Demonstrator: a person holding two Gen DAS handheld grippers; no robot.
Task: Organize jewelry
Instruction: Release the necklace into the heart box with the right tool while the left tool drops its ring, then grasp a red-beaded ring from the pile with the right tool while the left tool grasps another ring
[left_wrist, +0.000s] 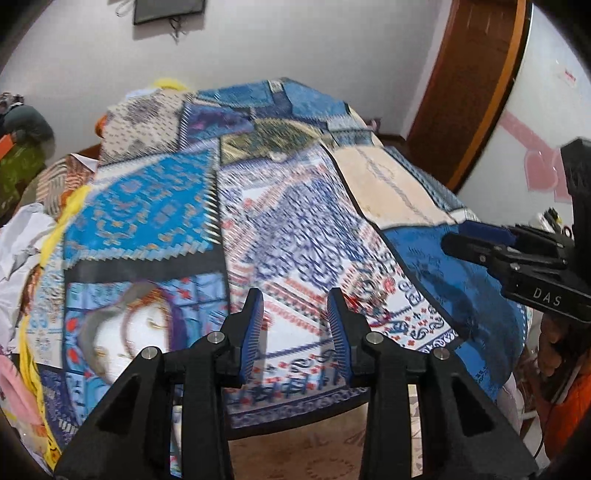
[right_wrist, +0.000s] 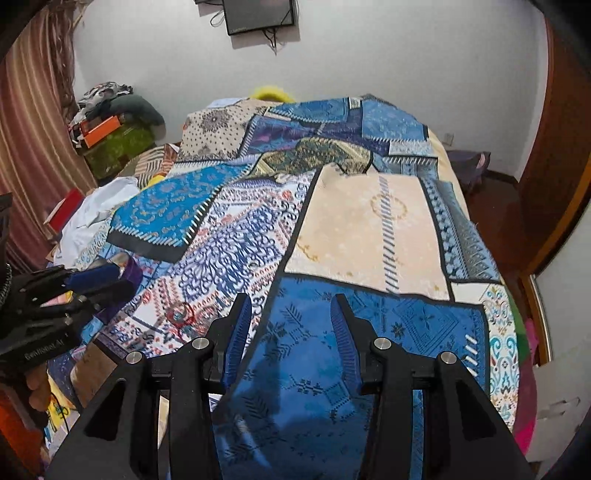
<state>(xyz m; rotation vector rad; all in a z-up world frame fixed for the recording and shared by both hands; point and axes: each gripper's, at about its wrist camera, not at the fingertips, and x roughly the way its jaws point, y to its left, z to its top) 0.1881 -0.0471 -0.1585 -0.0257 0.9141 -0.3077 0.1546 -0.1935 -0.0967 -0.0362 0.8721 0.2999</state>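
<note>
We have both tools over a bed covered in a blue patchwork spread. Left tool: fingers spread apart, nothing between them, only patterned cloth showing in the gap. Right tool: also spread, empty, hovering over the solid blue patch near the bed's front edge.

The jewelry: a small tangle of bangles or a beaded piece, reddish with a pale centre, lies on the white-and-blue print patch. In the left wrist view it sits just right of the left tool's right finger, blurred, so we cannot tell how many pieces it is. A white, round, box-like thing with a purple edge lies left of the left tool, probably the jewelry holder, but we are not sure.

Step in hand, as we judge it: approach and pick the piece. To do it well, we'd let the left tool take it, since it is nearest. Shift it right so the piece sits centred in the gap, come down steeply, and close on the rim or band, not on the spread, which is soft and will bunch up. Slow down first; the view is smeared. Keep the right tool clear to the side.
</note>
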